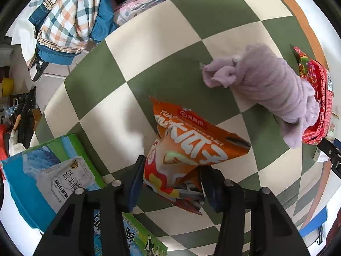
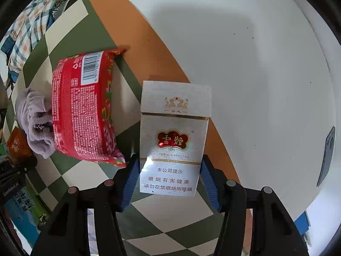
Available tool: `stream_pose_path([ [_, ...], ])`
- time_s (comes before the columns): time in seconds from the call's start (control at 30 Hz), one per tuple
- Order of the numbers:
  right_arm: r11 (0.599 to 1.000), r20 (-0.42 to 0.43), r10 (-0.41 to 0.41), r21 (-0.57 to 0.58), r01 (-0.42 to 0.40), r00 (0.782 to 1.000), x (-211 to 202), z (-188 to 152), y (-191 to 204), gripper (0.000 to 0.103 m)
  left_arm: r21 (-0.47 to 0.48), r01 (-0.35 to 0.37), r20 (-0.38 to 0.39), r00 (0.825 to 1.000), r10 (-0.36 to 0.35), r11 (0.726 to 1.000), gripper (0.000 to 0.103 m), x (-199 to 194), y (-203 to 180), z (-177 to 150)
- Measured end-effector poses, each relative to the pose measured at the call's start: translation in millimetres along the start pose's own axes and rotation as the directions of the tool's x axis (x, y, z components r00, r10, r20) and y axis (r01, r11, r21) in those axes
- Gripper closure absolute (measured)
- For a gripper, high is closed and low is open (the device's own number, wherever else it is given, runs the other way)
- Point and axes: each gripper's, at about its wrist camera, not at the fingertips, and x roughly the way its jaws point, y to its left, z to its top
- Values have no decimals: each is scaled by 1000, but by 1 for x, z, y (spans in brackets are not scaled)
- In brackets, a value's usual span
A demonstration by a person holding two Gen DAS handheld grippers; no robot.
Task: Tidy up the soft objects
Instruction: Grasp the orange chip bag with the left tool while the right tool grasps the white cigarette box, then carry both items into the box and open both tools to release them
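- Gripping an orange snack bag (image 1: pixel 187 149), the left hand-held gripper (image 1: pixel 171 183) has its blue-padded fingers (image 1: pixel 136 183) clamped on the crumpled lower end of the packet, which rises away from the camera over the green-and-cream checkered surface (image 1: pixel 149 49).
- Beyond the bag, toward the right of the left wrist view, a lilac fleecy cloth (image 1: pixel 268 85) lies bunched on the checkered surface, its far side touching a red snack packet (image 1: pixel 317 98).
- A blue-and-green milk carton box (image 1: pixel 49 170) sits at the lower left of the same view, near the gripper's left finger.
- A heap of plaid fabric (image 1: pixel 64 15) lies past the far left edge of the surface.
- The right hand-held gripper (image 2: pixel 169 181) is closed on a white cigarette pack (image 2: pixel 173 140), pads pressing its two narrow sides near the bottom; the pack stands upright between them, lid end away from the camera.
- In the right wrist view the red snack packet (image 2: pixel 83 111) lies just left of the pack, barcode side up, with the lilac fleecy cloth (image 2: pixel 34 121) pressed against its far-left edge.
- An orange border strip (image 2: pixel 132 34) edges the checkered surface, with white floor (image 2: pixel 255 64) beyond it.
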Motion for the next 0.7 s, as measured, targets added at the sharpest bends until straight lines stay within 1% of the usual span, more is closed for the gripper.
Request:
stream_pose_path([
  [0.27,1000,14,19,0,-19,1000,2,-25,-3,46,7,-10,39,999,9,1000,61,-16,-21,-15],
  [0.4,999,36,41,-6,-41,998,-8,-38,-1,46,4,10,57,998,-10,1000,63,-31,-28,-21],
  [0.53,997,61,77,-16,-76,995,-26,-52,2,46,-12,52,91,995,-51,999,64,-54,-31,-32],
  [0.63,994,87,106,-44,-103,991,-48,-65,7,46,-15,88,127,988,-85,996,64,-72,-29,-46],
  [0.7,990,101,129,-64,-123,986,-61,-73,14,46,-17,110,162,981,-106,994,64,-89,-26,-61],
])
